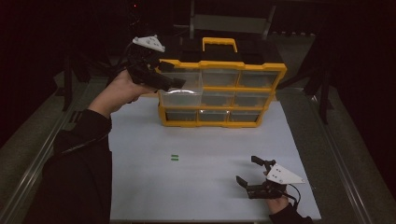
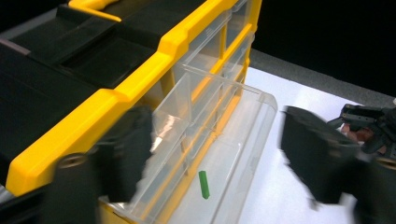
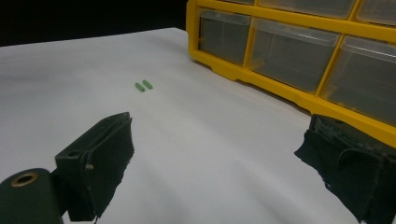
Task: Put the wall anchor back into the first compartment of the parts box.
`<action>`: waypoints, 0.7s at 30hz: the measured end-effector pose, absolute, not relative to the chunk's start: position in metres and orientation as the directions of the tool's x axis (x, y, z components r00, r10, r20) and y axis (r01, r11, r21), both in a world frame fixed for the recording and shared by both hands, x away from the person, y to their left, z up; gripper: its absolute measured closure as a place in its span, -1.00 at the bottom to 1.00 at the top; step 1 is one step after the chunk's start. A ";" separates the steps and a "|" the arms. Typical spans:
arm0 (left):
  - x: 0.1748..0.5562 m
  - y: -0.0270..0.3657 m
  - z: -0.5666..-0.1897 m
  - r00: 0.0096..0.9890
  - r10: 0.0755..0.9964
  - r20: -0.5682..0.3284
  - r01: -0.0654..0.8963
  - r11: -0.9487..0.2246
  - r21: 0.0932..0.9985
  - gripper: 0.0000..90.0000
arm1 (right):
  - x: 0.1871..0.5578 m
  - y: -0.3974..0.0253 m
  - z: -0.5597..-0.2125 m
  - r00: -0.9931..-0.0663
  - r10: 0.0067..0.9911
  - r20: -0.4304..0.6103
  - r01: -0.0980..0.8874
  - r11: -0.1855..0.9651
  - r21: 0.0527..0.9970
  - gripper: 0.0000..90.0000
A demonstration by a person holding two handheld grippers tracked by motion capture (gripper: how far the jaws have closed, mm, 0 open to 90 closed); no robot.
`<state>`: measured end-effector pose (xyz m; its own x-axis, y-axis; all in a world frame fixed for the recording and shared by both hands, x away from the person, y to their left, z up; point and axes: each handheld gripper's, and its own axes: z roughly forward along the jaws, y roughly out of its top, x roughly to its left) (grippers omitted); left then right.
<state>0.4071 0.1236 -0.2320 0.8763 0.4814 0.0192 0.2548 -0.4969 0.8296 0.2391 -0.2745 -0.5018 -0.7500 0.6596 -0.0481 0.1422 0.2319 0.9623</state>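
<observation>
A: Status, near to far?

B: Right gripper (image 1: 248, 173) sat low at the near right of the white worktop (image 1: 205, 186). Jaws were wide apart, nothing between them.

A: Loose parts?

B: Two small green pegs (image 1: 174, 157) lay side by side on the worktop, left of centre, well apart from the right gripper and short of the organizer. They showed in the right gripper view too (image 3: 143, 86), beyond its left jaw.

A: Organizer?

B: Yellow-framed drawer organizer (image 1: 219, 93) stood upright at the far side of the worktop, three by three clear drawers, yellow handle (image 1: 219, 43) on top. The left drawer in the middle row (image 1: 180, 97) was pulled out toward the near side.

A: Left gripper?

B: Left gripper (image 1: 175, 83) was held up at the organizer's upper left corner, just above the pulled-out drawer. Jaws were open wide, gripping nothing. In the left gripper view one green peg (image 2: 204, 184) lay on the floor of the open drawer (image 2: 243, 140), between the two jaws and below them, touching neither.

A: Contact with the drawer?

B: Couldn't tell. Left jaw was blurred against the drawer's wall.
</observation>
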 end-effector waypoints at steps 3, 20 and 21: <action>0.400 0.128 -0.232 0.897 0.442 0.018 0.221 -0.483 0.847 -0.70 | 0.239 -0.275 -0.502 -0.750 0.660 -0.049 0.142 0.234 0.962 -0.82; 0.364 0.158 -0.262 0.929 0.370 0.000 0.181 -0.453 0.873 -1.00 | 0.238 -0.273 -0.501 -0.749 0.661 -0.051 0.145 0.239 0.960 -0.82; 0.363 0.159 -0.265 0.930 0.367 0.005 0.176 -0.457 0.872 -1.00 | 0.238 -0.273 -0.501 -0.750 0.659 -0.049 0.146 0.237 0.960 -0.82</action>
